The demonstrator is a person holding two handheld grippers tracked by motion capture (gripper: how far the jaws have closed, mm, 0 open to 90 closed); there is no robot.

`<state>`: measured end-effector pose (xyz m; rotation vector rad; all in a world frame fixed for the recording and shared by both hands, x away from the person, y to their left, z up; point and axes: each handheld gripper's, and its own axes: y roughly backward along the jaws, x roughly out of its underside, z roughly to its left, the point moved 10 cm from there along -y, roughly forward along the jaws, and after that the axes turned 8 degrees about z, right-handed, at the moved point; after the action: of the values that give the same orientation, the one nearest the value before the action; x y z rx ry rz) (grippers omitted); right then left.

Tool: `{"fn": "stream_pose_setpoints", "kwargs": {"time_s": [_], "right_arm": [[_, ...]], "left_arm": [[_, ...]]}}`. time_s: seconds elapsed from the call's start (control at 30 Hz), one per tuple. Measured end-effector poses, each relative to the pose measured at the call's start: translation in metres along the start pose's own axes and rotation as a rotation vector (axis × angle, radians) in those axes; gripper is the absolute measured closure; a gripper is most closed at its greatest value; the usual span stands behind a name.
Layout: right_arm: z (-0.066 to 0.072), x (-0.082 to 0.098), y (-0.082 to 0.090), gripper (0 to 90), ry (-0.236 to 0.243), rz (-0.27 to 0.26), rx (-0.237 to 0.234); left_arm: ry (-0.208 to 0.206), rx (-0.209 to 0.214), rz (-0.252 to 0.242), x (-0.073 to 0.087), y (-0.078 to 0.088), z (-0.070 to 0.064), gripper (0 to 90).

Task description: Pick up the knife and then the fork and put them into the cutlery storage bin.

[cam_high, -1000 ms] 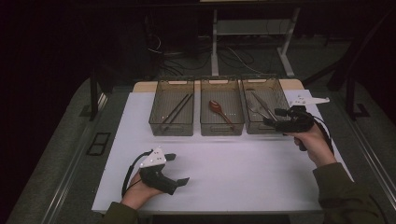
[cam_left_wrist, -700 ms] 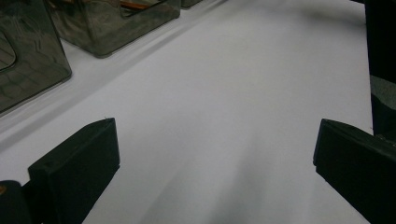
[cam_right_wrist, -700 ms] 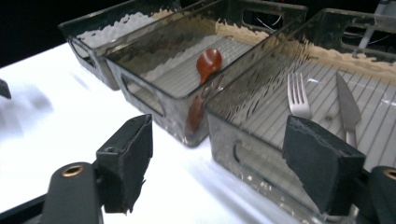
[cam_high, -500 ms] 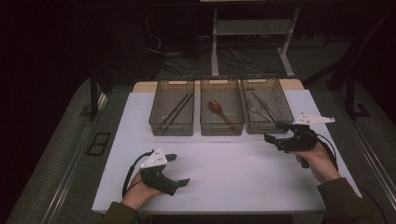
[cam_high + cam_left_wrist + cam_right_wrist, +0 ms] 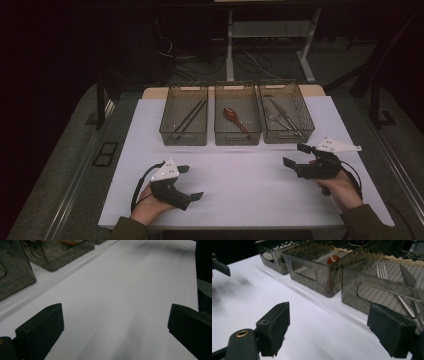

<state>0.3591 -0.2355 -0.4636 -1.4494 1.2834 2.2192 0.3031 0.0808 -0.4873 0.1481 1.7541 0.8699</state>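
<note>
Three clear smoky bins stand in a row at the far side of the white mat (image 5: 250,185). The left bin (image 5: 183,138) holds dark chopsticks (image 5: 187,120), the middle bin (image 5: 237,138) a red spoon (image 5: 234,116), the right bin (image 5: 287,136) a fork and a knife (image 5: 282,117). My left gripper (image 5: 190,182) rests low at the near left, open and empty (image 5: 116,315). My right gripper (image 5: 296,155) hovers at the near right, just in front of the right bin. Its jaws have just been opening and nothing is between them (image 5: 329,315). The fork (image 5: 382,270) lies ahead of it.
The mat's near edge runs just behind both hands. Grey floor lies on both sides of the table, and a desk frame with cables (image 5: 230,55) stands behind it. The right bin's front wall (image 5: 372,287) is close to my right gripper's far jaw.
My right hand has drawn back from the right bin toward the near edge and sunk lower, its jaws spreading wider. The left hand has stayed put.
</note>
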Motion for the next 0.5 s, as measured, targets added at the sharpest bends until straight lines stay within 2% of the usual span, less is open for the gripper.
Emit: {"fn": "stream_pose_setpoints", "kwargs": {"time_s": [0.5], "right_arm": [[0.02, 0.024, 0.005, 16.0, 0.023, 0.029, -0.024]], "left_arm": [[-0.003, -0.001, -0.002, -0.001, 0.001, 0.0, 0.0]]}}
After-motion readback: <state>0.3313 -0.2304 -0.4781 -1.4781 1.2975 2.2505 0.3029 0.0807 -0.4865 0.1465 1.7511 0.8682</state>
